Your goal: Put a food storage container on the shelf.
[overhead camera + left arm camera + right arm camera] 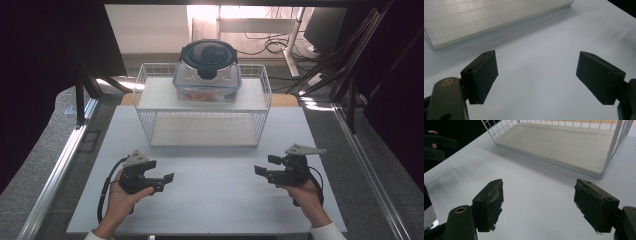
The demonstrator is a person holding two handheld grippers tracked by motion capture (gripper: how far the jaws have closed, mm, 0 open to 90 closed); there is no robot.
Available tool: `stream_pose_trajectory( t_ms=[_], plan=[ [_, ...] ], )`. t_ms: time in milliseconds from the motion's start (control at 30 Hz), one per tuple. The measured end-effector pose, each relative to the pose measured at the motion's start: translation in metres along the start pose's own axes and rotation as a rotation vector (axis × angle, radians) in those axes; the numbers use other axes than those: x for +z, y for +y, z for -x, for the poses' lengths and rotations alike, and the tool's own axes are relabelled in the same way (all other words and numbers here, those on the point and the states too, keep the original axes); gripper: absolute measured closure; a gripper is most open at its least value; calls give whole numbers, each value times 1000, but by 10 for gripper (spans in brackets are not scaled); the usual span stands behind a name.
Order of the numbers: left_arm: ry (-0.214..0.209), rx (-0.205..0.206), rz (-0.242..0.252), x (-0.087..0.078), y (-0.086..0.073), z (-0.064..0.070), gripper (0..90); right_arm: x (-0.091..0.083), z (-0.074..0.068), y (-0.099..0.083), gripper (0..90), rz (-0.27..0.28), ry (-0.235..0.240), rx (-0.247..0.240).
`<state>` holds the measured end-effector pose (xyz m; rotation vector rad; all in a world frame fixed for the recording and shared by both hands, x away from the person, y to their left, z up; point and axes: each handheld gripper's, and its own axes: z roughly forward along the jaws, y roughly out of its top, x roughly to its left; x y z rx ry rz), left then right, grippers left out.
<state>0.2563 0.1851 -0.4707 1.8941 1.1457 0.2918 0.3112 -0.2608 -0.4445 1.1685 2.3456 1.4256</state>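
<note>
Waiting at the bench's [210, 200] near edge, both fingers wide and empty, left gripper [167, 178] and right gripper [261, 166] must next reach the container [207, 75] atop the rack [150, 97].

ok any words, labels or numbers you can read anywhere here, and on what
None can be read.
The container on the wire rack: dark lid shows no legible print, and the reddish patch on its clear side is too blurred to tell.
Left claw and right claw: plain black pads, no markings.
</note>
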Motion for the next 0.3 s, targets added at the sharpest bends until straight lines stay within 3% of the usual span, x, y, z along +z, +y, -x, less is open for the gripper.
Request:
stream_pose_trajectory(
  t_ms=[300],
  plan=[
    [12, -20, 15, 1, 2, -5, 170, -7, 3, -2, 231, 22, -20, 2]
  ],
)
